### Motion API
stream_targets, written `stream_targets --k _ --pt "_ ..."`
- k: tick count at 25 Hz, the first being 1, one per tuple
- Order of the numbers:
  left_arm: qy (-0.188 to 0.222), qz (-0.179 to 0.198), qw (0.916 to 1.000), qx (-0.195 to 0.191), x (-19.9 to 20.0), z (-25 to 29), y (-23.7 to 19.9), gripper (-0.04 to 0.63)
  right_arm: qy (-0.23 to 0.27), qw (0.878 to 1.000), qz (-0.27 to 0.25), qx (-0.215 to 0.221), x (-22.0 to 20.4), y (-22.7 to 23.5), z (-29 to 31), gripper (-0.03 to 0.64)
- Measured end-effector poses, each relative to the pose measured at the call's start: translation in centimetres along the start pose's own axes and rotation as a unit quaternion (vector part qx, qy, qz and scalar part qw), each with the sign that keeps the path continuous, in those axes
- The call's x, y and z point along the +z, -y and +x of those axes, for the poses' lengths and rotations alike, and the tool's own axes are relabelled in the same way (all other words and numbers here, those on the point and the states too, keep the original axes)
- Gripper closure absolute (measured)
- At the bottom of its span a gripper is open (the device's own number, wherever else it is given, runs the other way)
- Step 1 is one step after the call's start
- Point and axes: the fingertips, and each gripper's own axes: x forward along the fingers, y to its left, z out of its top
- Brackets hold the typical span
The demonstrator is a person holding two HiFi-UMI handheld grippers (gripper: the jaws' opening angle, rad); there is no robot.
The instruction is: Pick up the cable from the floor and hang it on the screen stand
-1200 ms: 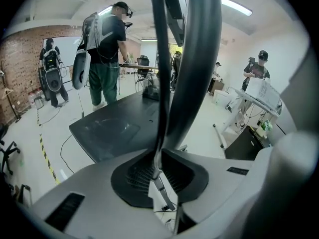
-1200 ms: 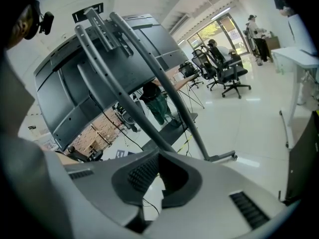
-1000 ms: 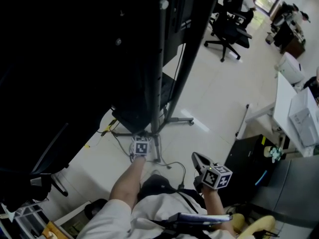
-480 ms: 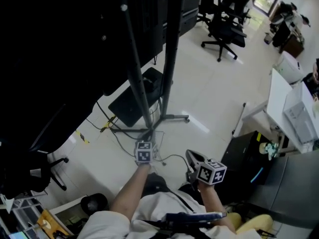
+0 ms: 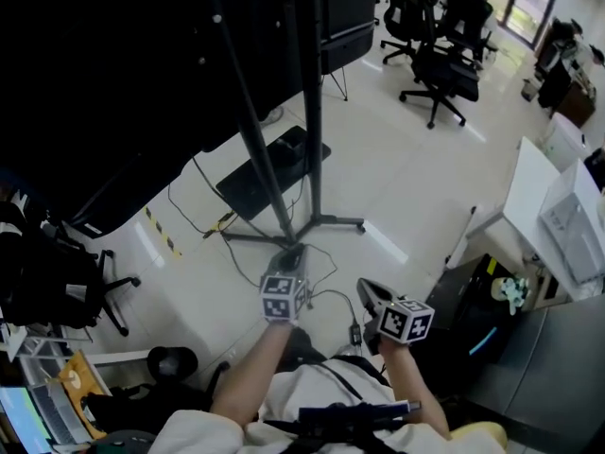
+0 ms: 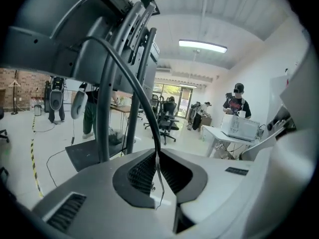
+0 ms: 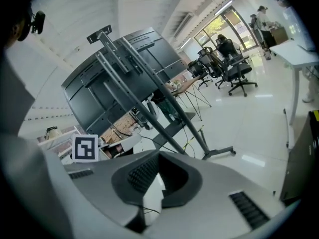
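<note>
- The left gripper, clamped on the dark cable, now sits higher off the floor than before.
- The cable arcs up beside the screen stand.
- The right gripper, jaws together and empty, has shifted slightly.

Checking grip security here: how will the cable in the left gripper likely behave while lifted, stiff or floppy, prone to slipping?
Probably semi-floppy: the cable leaves the left gripper in a smooth arch, not straight. Likely light: one narrow pinch holds it. It might slide, since its jacket looks smooth.
</note>
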Motion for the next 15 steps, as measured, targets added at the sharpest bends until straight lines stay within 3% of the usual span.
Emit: stream_targets --k 15 --pt "0.051 0.025 0.9978 0.033 10.2 -10.4 6.0 0.572 -0.043 0.996 -0.022 0.074 -4.6 -0.5 -4.5 0.609"
